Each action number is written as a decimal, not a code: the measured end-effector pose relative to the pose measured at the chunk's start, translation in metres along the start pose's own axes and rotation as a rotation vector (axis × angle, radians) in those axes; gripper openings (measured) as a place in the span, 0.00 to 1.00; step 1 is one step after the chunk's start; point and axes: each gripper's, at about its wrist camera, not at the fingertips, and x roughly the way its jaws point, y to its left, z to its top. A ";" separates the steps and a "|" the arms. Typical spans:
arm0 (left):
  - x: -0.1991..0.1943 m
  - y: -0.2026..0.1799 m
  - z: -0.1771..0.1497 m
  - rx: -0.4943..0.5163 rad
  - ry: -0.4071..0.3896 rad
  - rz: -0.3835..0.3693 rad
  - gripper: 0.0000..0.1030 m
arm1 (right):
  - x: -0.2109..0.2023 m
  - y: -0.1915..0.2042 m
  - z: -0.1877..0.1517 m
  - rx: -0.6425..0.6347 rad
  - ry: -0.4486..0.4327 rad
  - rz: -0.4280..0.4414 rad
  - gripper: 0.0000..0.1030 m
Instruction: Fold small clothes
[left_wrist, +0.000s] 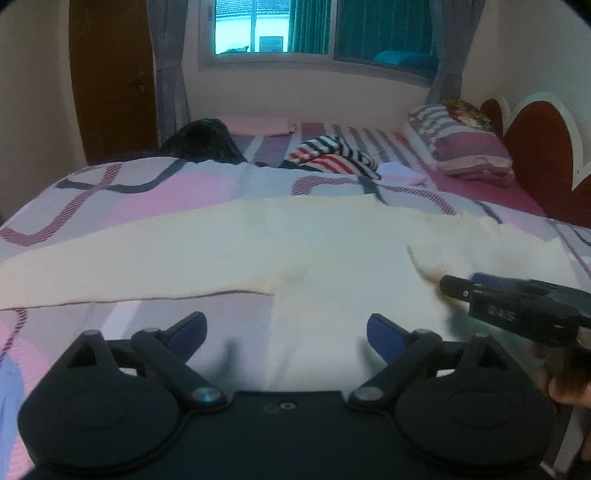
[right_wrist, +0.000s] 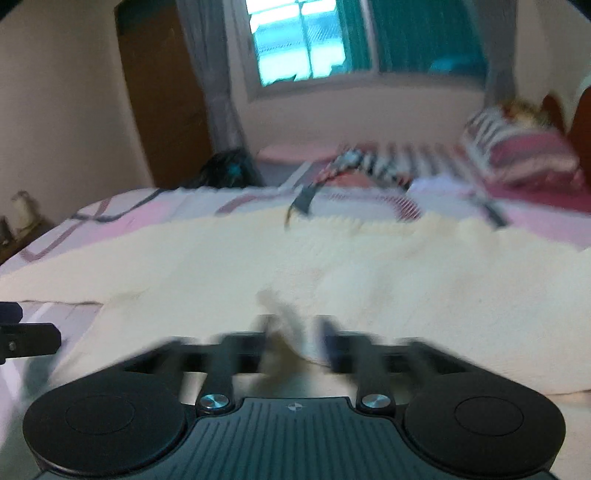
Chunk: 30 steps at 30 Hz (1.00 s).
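A cream garment (left_wrist: 258, 240) lies spread across the patterned bedspread (left_wrist: 147, 192). My left gripper (left_wrist: 286, 332) is open just above the garment's near part, its blue-tipped fingers (left_wrist: 190, 328) wide apart. My right gripper (left_wrist: 454, 286) comes in from the right and pinches a raised fold of the cream cloth. In the blurred right wrist view the right gripper (right_wrist: 295, 328) has its jaws close together with cream garment (right_wrist: 332, 266) cloth bunched between them. The left gripper shows at that view's left edge (right_wrist: 26, 338).
A striped red, white and dark garment (left_wrist: 332, 155) and a small pale cloth (left_wrist: 400, 171) lie further up the bed. A dark bundle (left_wrist: 203, 144) sits at the far left, a striped pillow (left_wrist: 461, 142) and red headboard (left_wrist: 539, 155) at right.
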 end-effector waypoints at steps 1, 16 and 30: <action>0.003 -0.004 0.001 -0.007 0.002 -0.023 0.86 | -0.008 -0.007 -0.001 0.030 -0.024 0.010 0.51; 0.084 -0.099 0.027 -0.028 0.083 -0.242 0.56 | -0.088 -0.144 0.008 0.354 -0.134 -0.276 0.12; 0.072 -0.077 0.039 0.001 -0.021 -0.208 0.06 | -0.134 -0.192 -0.006 0.499 -0.161 -0.374 0.12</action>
